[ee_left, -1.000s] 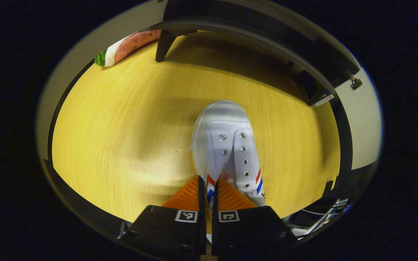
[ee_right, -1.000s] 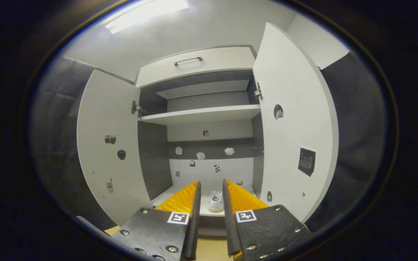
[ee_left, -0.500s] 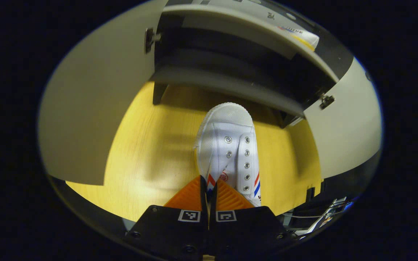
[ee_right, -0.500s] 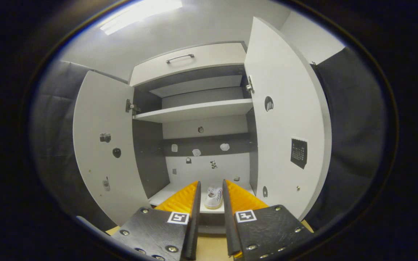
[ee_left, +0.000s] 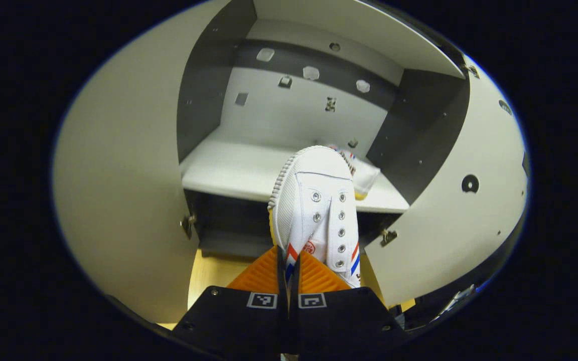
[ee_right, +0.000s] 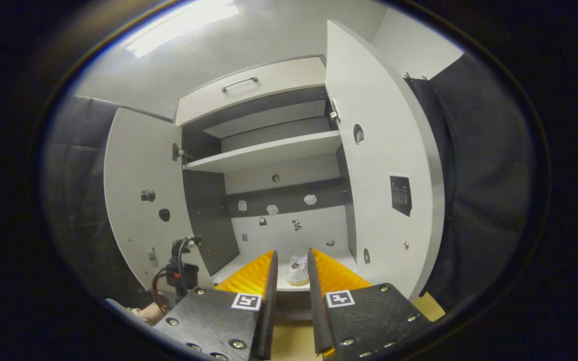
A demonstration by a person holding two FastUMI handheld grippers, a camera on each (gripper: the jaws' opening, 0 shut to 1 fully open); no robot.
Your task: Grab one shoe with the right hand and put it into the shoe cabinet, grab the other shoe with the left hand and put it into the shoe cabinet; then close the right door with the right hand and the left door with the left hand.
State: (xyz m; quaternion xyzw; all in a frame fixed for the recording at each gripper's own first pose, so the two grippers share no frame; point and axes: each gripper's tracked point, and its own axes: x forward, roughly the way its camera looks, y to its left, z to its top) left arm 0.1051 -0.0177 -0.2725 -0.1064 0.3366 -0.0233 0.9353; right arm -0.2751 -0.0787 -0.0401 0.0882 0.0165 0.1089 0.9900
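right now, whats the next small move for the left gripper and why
Probably carry the held shoe forward onto the bottom shelf, left of the other shoe that already lies there. The left gripper is clamped on its heel, the toe only at the shelf's front edge.

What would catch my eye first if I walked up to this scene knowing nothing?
A white shoe pinched in the left tool, held before the open cabinet. A second shoe lies on the bottom shelf, on its right side. Both doors stand wide open.
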